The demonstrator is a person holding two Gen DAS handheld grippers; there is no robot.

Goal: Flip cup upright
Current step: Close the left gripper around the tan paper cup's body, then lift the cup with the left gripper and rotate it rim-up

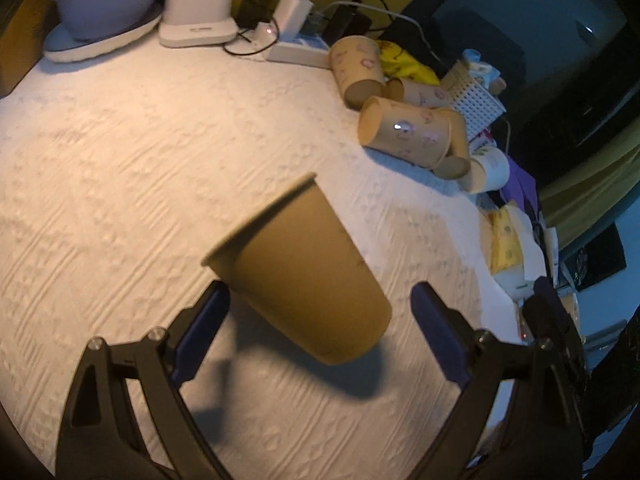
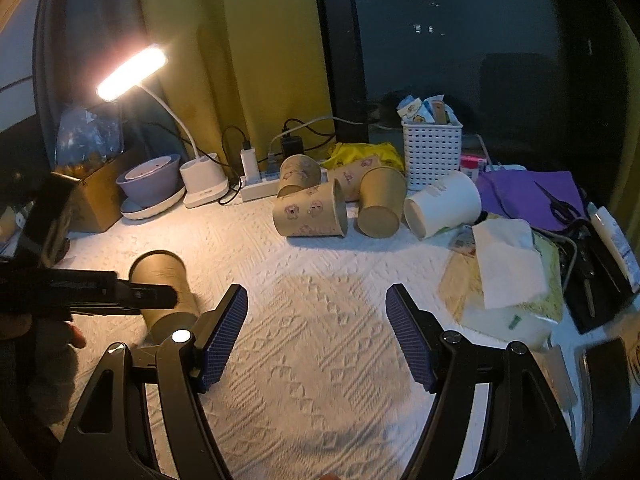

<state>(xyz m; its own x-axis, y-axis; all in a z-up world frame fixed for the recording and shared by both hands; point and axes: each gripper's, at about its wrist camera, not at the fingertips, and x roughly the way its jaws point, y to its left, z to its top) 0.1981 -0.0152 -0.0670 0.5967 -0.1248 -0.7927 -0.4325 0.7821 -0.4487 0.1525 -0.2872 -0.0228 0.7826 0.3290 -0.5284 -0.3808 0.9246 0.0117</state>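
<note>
Left wrist view, lower centre: the tilted brown cup point(image 1: 298, 276) sits between my left fingers point(image 1: 208, 322), which are spread apart, unclamped.

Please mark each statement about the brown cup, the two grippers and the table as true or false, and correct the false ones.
1. The plain brown cup stands upright. False: it is tilted, not upright.
2. The left hand-held gripper is open around this cup. True.
3. The right hand-held gripper holds a cup. False: it is open and holds nothing.
4. Several patterned cups lie on their sides near the white basket. True.
5. The desk lamp is off. False: it is lit.
</note>
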